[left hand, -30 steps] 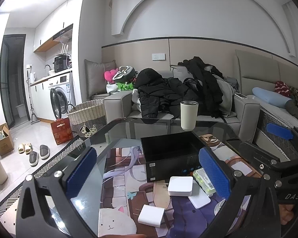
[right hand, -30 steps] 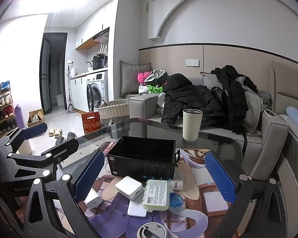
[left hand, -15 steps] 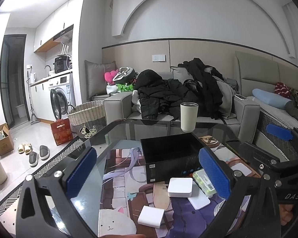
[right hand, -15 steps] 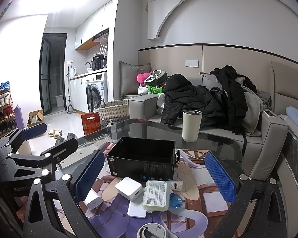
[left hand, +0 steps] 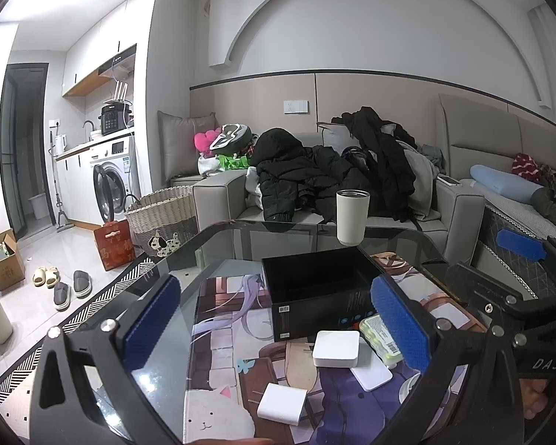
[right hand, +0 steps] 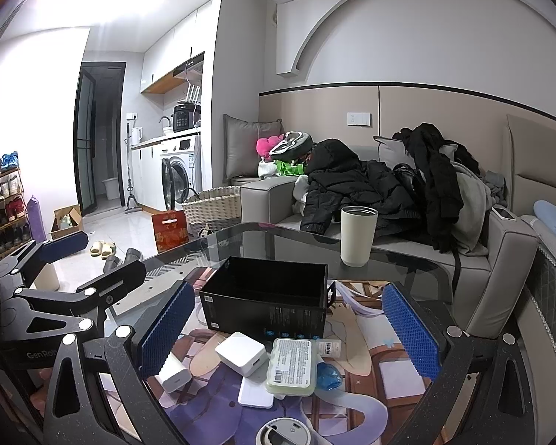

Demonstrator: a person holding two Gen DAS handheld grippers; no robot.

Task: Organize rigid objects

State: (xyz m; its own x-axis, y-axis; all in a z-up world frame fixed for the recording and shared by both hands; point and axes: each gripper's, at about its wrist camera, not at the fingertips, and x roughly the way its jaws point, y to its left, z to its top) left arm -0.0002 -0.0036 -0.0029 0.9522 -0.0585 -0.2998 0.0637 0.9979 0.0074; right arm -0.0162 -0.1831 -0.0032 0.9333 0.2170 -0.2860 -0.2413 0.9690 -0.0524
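While both tools are held above the glass desk (right hand: 407,270), the left hand-held gripper (left hand: 274,319) and the right hand-held gripper (right hand: 289,328) are seen spread wide, with nothing between their blue pads. An open black box (right hand: 267,300) is found empty at mid-desk. Just in front of it, a white cube adapter (right hand: 241,353), a green-edged labelled case (right hand: 291,367) and a flat white pad (right hand: 255,393) are clustered, partly overlapping. A second white adapter (left hand: 282,403) lies apart. A cream tumbler (right hand: 357,235) stands upright behind the box.
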